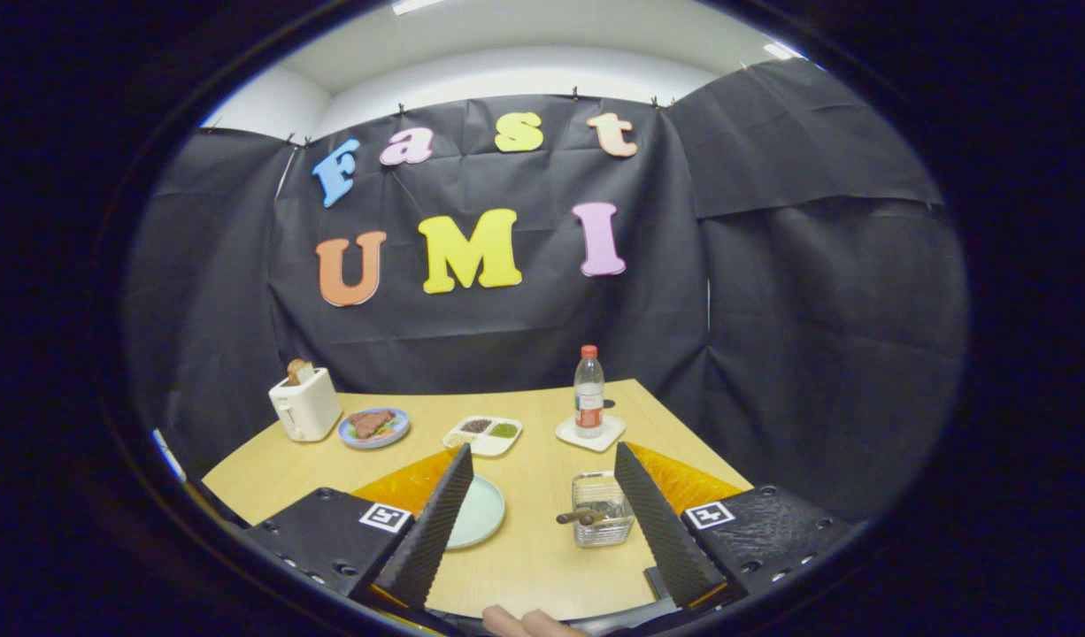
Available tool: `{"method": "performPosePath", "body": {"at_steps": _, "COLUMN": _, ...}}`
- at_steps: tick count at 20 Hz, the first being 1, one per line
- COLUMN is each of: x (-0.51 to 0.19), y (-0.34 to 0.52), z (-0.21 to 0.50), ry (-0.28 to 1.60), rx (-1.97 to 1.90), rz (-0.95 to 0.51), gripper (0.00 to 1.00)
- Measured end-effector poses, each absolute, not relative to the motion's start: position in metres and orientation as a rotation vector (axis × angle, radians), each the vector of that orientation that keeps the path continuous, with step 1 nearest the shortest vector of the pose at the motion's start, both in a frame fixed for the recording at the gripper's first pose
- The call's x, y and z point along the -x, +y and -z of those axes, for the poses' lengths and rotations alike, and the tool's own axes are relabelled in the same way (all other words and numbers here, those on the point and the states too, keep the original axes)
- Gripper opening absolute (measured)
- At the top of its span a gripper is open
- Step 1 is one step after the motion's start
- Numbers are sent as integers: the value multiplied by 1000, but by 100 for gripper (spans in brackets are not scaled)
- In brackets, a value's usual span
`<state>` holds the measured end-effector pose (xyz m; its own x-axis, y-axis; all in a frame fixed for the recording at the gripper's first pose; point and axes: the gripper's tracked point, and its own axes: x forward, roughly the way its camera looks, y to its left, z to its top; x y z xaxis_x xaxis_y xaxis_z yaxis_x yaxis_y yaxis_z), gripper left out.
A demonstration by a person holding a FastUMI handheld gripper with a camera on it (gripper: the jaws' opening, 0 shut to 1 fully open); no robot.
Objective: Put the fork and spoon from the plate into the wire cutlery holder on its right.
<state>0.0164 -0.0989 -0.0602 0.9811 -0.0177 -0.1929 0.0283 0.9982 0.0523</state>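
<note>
Wire holder [602, 520] btwn wide-apart tongs [542, 509], raised.

I was working in a staged recording booth, not a real kitchen: black cloth walls [525, 336] were clipped up beneath a plain white ceiling [507, 53]. A pale wooden table [542, 548] carried breakfast props, with a cream toaster [304, 404] near its far left edge and a clear plastic water bottle [588, 391] toward its far corner.

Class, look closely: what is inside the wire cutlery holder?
The wire cutlery holder holds brown-handled cutlery lying across it; their heads are unclear. The open gripper holds nothing.
</note>
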Motion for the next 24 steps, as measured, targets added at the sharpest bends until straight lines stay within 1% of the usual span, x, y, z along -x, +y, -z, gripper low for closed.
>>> {"method": "performPosePath", "body": {"at_steps": 11, "x": 27, "y": -18, "z": 4, "ry": -28, "rx": 17, "rz": -11, "gripper": 96}}
{"method": "performPosePath", "body": {"at_steps": 15, "x": 30, "y": 14, "z": -2, "ry": -34, "rx": 14, "rz": -49, "gripper": 96}}
{"method": "performPosePath", "body": {"at_steps": 24, "x": 22, "y": 34, "z": -12, "ry": -44, "rx": 10, "rz": -43, "gripper": 96}}
